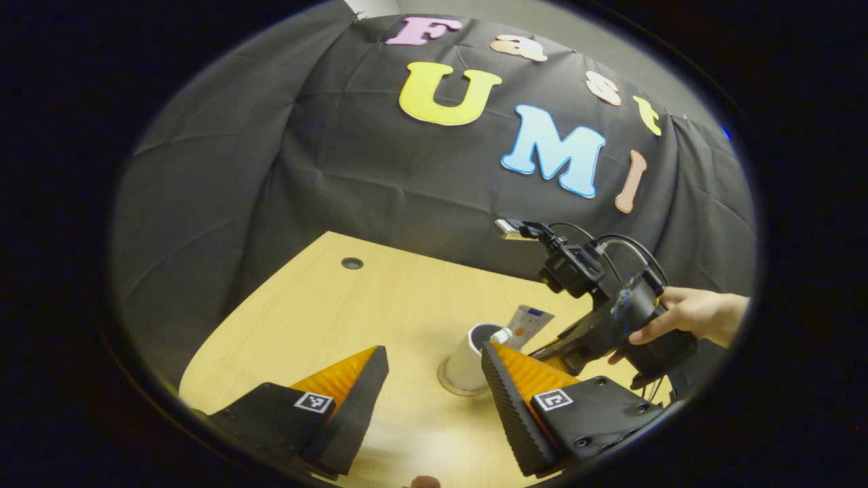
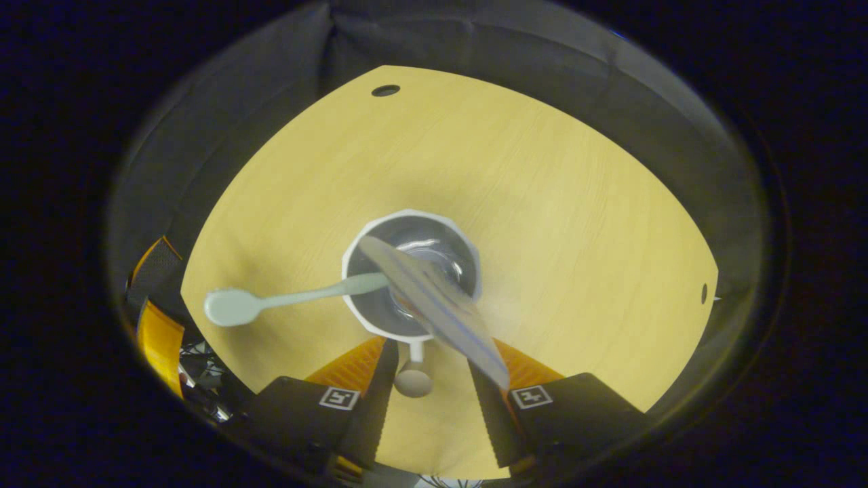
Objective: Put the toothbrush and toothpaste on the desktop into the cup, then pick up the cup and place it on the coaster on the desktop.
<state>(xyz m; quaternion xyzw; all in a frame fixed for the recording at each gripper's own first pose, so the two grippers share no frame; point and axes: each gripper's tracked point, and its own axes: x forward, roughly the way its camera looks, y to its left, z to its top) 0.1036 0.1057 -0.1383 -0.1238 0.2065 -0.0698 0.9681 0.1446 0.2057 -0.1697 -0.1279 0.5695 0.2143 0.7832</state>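
Toothpaste (image 2: pixel 434 298) and toothbrush (image 2: pixel 285 298) in cup (image 2: pixel 352 257), no legible writing

Dim, soft-focus; bowed fisheye edges

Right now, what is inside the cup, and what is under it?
Inside the cup stand the toothbrush and the toothpaste, both leaning out over the rim. In the left gripper view a round coaster edge shows beneath the cup; the cup covers the rest.

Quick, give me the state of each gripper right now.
Left gripper: open, holding nothing, beside the cup.
Right gripper: open above the cup, with the toothpaste and toothbrush standing in it.
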